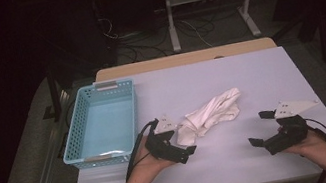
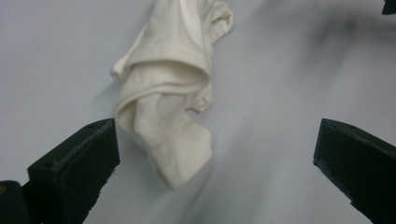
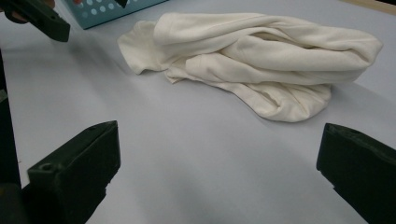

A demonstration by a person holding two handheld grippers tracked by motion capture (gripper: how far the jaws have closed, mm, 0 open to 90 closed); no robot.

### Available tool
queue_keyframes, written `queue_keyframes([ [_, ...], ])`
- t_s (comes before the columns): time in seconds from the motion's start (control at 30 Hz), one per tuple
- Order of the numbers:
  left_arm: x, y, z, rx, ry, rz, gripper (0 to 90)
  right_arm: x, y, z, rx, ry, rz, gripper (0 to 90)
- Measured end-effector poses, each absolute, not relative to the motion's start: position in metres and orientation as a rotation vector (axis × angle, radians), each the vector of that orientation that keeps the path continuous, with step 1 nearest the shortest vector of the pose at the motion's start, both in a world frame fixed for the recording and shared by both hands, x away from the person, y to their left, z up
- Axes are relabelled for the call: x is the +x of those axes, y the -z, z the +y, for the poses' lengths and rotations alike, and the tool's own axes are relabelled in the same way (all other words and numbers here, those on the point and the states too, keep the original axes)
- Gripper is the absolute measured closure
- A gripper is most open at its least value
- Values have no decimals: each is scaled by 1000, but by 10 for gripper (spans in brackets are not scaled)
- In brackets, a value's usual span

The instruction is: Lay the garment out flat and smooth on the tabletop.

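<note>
A crumpled white cloth (image 1: 213, 112) lies in the middle of the pale table (image 1: 249, 71). My left gripper (image 1: 183, 141) is open at the cloth's near left end, and that end of the cloth (image 2: 163, 93) reaches in between the jaws beside the left one, with neither jaw touching it. My right gripper (image 1: 259, 129) is open too and hovers to the right of the cloth, with bare table between its jaws. In the right gripper view the cloth (image 3: 261, 56) lies ahead of the right gripper (image 3: 219, 154), and a jaw of the left gripper (image 3: 37, 18) shows at the top left.
A light blue perforated basket (image 1: 100, 123) stands empty on the table's left side, close to my left hand; its corner (image 3: 107, 8) shows in the right gripper view. Bare table surface stretches behind and to the right of the cloth. Beyond the far edge are a metal stand and cables on the floor.
</note>
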State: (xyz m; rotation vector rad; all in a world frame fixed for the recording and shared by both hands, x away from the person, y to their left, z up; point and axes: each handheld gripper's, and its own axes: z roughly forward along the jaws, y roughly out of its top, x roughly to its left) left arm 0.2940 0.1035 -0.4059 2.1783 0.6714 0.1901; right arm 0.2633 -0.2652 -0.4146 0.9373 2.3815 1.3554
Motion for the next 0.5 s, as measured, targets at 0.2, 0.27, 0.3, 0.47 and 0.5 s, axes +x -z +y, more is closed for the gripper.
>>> queue_keyframes([
  [0.2, 284, 412, 112, 2168, -175, 676, 0, 263, 414, -263, 947, -1343, 2391, 0],
  [0.27, 281, 414, 114, 2165, -166, 681, 0, 264, 415, -263, 951, -1338, 2398, 0],
  [0.3, 279, 415, 115, 2162, -167, 686, 0, 265, 415, -262, 958, -1337, 2400, 0],
  [0.47, 273, 419, 123, 2150, -163, 695, 0, 268, 416, -259, 985, -1320, 2426, 0],
  [0.5, 273, 420, 124, 2146, -168, 695, 0, 269, 417, -258, 982, -1309, 2431, 0],
])
